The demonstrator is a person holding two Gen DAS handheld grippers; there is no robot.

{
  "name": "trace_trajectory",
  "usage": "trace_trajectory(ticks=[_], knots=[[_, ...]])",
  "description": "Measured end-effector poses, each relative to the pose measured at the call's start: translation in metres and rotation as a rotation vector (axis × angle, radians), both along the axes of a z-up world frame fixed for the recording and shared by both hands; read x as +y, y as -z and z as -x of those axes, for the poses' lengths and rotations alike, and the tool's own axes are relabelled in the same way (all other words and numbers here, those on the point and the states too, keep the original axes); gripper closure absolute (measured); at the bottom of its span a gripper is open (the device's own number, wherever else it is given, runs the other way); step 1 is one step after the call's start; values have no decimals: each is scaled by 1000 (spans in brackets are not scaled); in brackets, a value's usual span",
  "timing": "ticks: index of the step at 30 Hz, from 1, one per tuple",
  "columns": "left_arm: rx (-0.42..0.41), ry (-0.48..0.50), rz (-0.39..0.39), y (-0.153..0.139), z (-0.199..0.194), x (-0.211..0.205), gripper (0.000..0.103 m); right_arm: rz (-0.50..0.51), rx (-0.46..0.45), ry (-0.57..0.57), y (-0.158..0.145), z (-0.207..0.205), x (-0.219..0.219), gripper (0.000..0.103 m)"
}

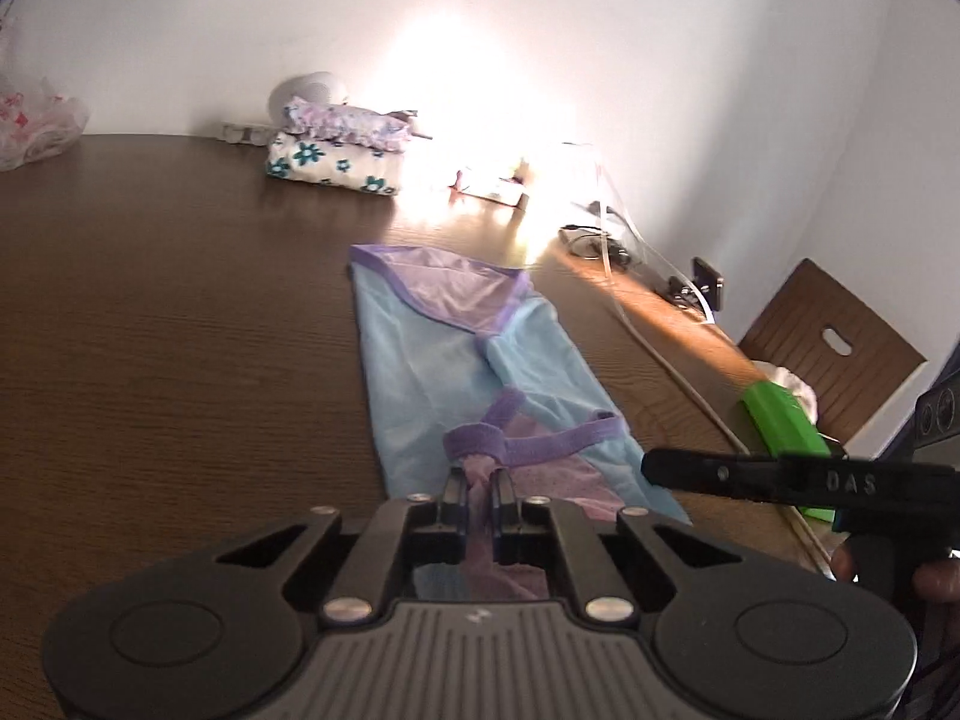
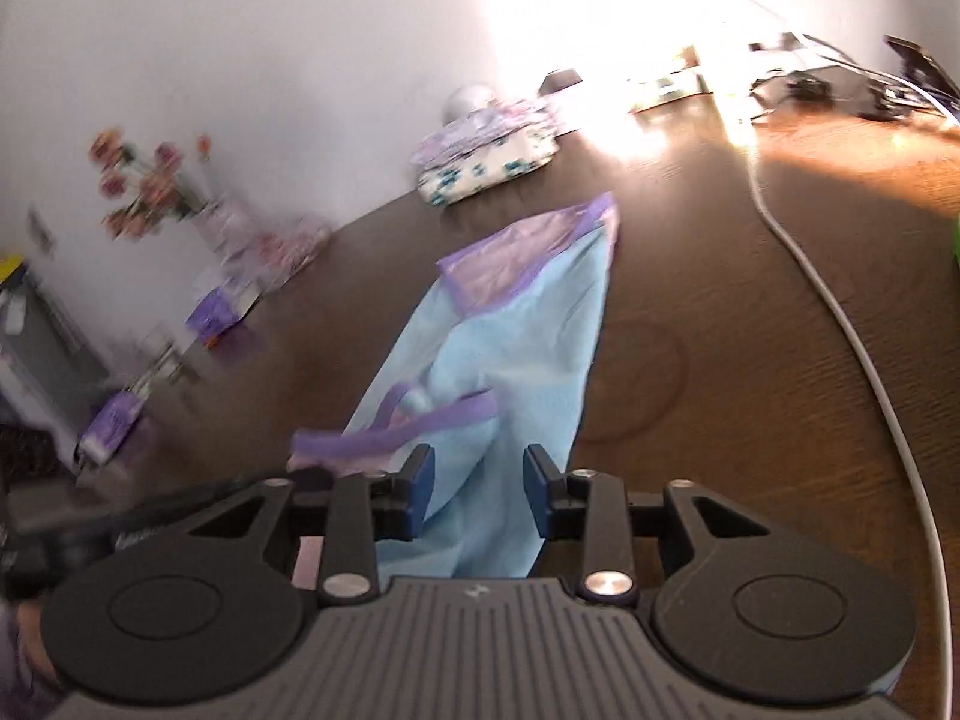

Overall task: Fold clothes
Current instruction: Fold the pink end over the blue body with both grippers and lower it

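Garment (image 1: 444,354): light blue cloth with purple trim, folded into a long narrow strip; lies flat on the brown table (image 1: 150,330), running from frame centre down to the lower centre.
Far end: a purple-bordered, lilac triangular flap, upper centre of the strip.
Near end: purple straps (image 1: 510,441) bunched and crossed over lilac fabric.
Left gripper (image 1: 478,489): fingers pressed together, pinching the lilac fabric at the near end.
Right gripper (image 2: 477,483): fingers spread, blue cloth lying between them; contact cannot be told.
Folded pile (image 1: 336,153): floral clothes stacked at the upper left, against the wall.
Cable (image 2: 840,312): white, right side.
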State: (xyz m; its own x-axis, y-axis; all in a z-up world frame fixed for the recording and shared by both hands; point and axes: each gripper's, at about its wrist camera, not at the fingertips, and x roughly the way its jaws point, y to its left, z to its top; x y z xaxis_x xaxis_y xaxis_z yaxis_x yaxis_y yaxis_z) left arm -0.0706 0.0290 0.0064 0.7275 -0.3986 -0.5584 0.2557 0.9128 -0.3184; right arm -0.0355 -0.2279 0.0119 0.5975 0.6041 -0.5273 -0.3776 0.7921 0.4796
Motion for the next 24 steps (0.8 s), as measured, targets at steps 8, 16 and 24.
trace_trajectory(ticks=[8, 16, 24], knots=[[13, 38, -80, 2, -3, -10, 75, 69, 31, -41, 1, 30, -8, 103], [6, 69, -61, -3, -9, -7, 58, 36, 6, -67, -7, 35, -9, 58], [6, 107, -76, -3, -15, -19, 95, 7, 54, -33, -3, 36, -22, 101]])
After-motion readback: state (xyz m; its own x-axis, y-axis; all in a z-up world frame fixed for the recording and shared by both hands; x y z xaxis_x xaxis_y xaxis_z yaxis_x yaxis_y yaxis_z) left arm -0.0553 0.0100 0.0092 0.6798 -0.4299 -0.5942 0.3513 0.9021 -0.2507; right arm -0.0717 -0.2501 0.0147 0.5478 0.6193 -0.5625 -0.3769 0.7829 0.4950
